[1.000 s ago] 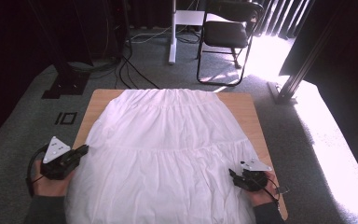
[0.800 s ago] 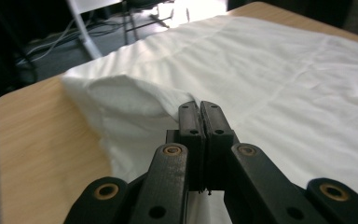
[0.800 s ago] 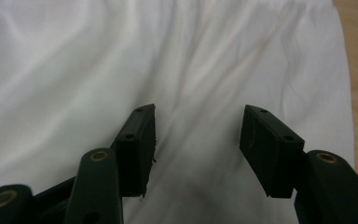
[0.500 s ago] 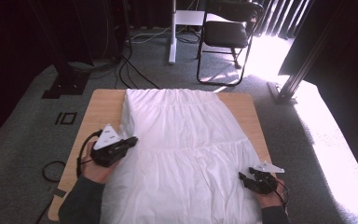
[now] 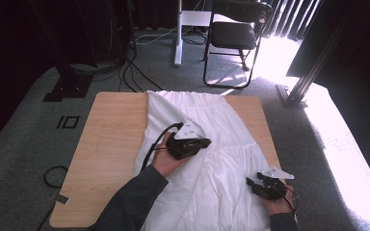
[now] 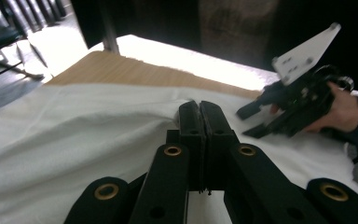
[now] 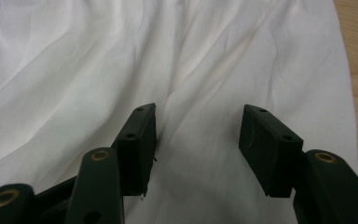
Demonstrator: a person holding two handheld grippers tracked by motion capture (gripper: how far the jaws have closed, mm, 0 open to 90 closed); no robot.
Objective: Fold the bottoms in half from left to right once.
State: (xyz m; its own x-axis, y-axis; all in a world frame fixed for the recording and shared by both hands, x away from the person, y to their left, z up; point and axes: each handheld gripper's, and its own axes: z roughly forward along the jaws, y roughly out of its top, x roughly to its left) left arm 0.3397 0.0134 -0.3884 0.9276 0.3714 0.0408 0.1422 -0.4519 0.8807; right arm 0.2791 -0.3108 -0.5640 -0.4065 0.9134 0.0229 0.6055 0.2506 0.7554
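A wooden table (image 5: 101, 159) stands on grey carpet, and a white pleated skirt (image 5: 221, 144) lies spread on it, part-way through being folded lengthwise. The table's left half, toward nine o'clock, is bare wood.

At the centre of the high view, the left gripper (image 5: 204, 143) hangs over the middle of the skirt, its tip pointing toward three o'clock. Its jaws are pressed fully together; the left gripper view shows the two black pads meeting with white cloth gathered up around their tips, so it appears to pinch the skirt's left edge, carried across over the rest. The doubled fabric forms a raised ridge running from twelve to six o'clock along the skirt's left side.

Toward five o'clock, near the table's front right corner, the right gripper (image 5: 251, 183) rests low over the skirt's hem. Its jaws stand roughly half open, having just closed a little; in the right gripper view (image 7: 196, 135) flat cloth lies beneath the gap and neither pad presses on it.

In my judgement, doing this fold well means keeping the left pinch firm while drawing the edge toward the right edge at three o'clock. The carried edge should run parallel to the far one. The right gripper would do best to pin or grasp the hem, so the lower layer does not drag along and wrinkle.

A folding chair (image 5: 236, 33) stands beyond the table at twelve o'clock.
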